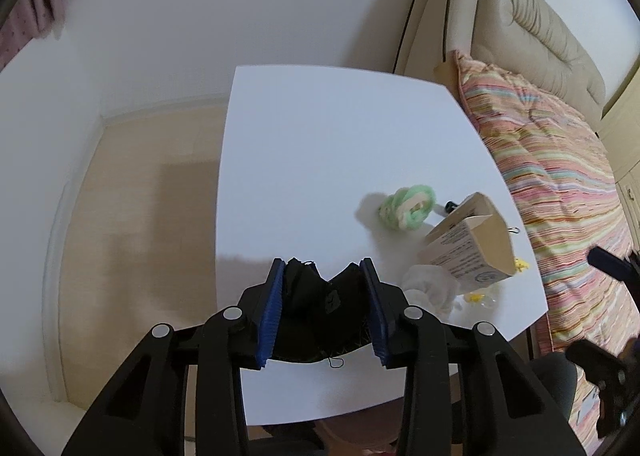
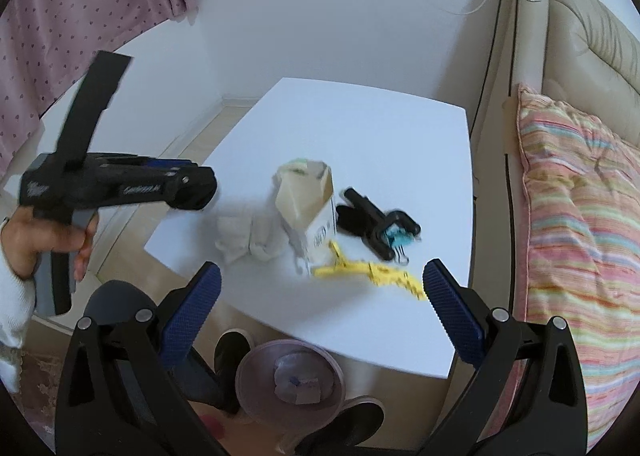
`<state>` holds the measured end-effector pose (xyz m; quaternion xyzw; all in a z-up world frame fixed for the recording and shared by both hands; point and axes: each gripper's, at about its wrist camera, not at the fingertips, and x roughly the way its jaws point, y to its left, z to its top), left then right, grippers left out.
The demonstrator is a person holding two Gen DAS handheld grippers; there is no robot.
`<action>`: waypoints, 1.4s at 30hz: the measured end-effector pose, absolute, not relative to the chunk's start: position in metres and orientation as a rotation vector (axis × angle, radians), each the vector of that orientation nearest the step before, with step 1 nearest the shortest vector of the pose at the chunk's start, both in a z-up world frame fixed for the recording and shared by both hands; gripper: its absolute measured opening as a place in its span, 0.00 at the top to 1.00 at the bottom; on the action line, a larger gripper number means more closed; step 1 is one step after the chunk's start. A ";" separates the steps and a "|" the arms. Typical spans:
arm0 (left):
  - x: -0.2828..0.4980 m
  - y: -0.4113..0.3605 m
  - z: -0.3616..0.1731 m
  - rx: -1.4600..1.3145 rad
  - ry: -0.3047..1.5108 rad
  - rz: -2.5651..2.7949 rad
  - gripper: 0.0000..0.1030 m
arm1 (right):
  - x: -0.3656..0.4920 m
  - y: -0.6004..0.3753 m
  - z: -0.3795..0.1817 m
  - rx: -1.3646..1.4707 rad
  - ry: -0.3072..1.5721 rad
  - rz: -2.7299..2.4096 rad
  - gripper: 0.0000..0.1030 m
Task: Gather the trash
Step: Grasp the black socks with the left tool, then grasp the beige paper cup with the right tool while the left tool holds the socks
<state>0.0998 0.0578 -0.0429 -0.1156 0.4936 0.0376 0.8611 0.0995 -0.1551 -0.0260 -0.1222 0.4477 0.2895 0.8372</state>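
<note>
My left gripper (image 1: 324, 276) is shut on a crumpled black cloth (image 1: 320, 312) and holds it above the near part of the white table (image 1: 320, 159). On the table lie an open carton (image 1: 468, 244), a white tissue wad (image 1: 432, 288) and a green-white wrapper (image 1: 408, 203). My right gripper (image 2: 320, 276) is open and empty above the table's near edge. Ahead of it are the carton (image 2: 308, 207), the tissue wad (image 2: 248, 236), yellow clips (image 2: 368, 272) and a black clamp (image 2: 372, 223). The left gripper's body (image 2: 120, 183) shows at the left.
A pink trash bin (image 2: 288, 380) holding trash stands on the floor below the table's near edge, beside black shoes (image 2: 232, 360). A striped quilt (image 2: 580, 215) and beige headboard (image 2: 560, 35) lie to the right. A wall and pink curtain (image 2: 80, 15) are behind.
</note>
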 end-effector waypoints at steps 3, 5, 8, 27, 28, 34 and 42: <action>0.095 0.057 -0.036 -0.238 1.012 0.071 0.64 | 0.111 -0.144 -0.026 -0.283 0.962 0.619 0.04; 0.093 0.055 -0.033 -0.234 1.001 0.065 0.64 | 0.120 -0.137 -0.027 -0.297 0.982 0.622 0.04; 0.086 0.052 -0.027 -0.227 0.981 0.054 0.64 | 0.133 -0.127 -0.031 -0.316 1.008 0.626 0.04; 0.064 0.041 -0.029 -0.227 0.957 0.017 0.64 | 0.177 -0.087 -0.073 -0.391 1.174 0.631 0.38; 0.064 0.041 -0.031 -0.228 0.959 0.015 0.64 | 0.177 -0.087 -0.074 -0.393 1.174 0.628 0.44; 0.062 0.041 -0.036 -0.232 0.963 0.007 0.64 | 0.174 -0.086 -0.072 -0.396 1.159 0.637 0.60; 0.059 0.038 -0.032 -0.221 0.955 -0.005 0.64 | 0.170 -0.096 -0.057 -0.369 1.110 0.634 0.62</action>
